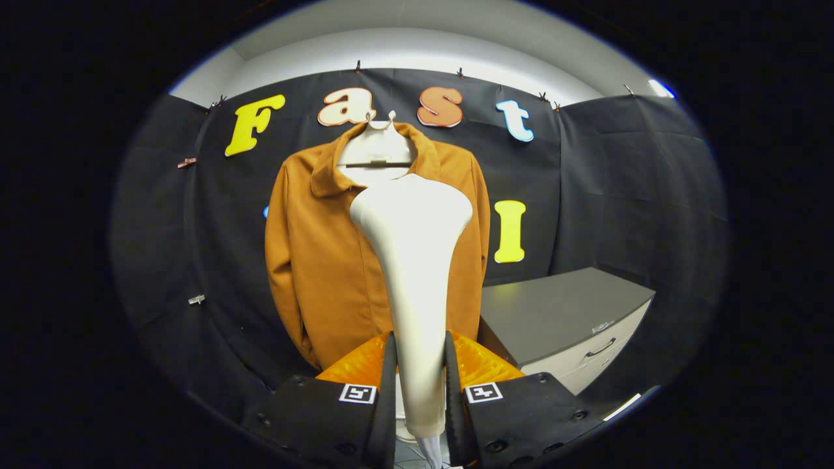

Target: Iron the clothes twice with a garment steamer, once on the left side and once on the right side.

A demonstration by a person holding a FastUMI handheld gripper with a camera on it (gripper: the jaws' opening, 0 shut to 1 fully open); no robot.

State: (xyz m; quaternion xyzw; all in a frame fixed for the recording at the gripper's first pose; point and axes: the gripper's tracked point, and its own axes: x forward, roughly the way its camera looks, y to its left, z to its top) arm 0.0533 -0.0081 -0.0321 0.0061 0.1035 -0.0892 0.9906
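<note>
1. The gripper (420, 365) is closed tight on the garment steamer (417, 273). Both fingers press on its thin handle, one on each side, so it cannot slip or spin.

2. The steamer stands up straight between the fingers. Its wide head is at the top, out past the fingertips. I think it is held this way so the flat face can point at the clothes.

3. The steamer's cord (431, 453) hangs down from the bottom of the handle, under the fingers. It may tug a little when the steamer moves.

4. The thing to iron is a brown jacket (313, 260). It hangs beyond the steamer on a white hanger (378, 146) against the black booth wall (586, 182). The steamer head sits in front of the middle of the jacket, near the collar. I cannot tell if it touches the cloth.

5. The jacket hangs flat and open to the front, so both sides look easy to reach. I see no sign that either side is done yet.

6. A grey cabinet (567, 312) with a drawer stands just beside the jacket, low down on one side. It could get in the way of a stroke that goes low on that side.

7. Nothing else stands between the steamer and the jacket.
</note>
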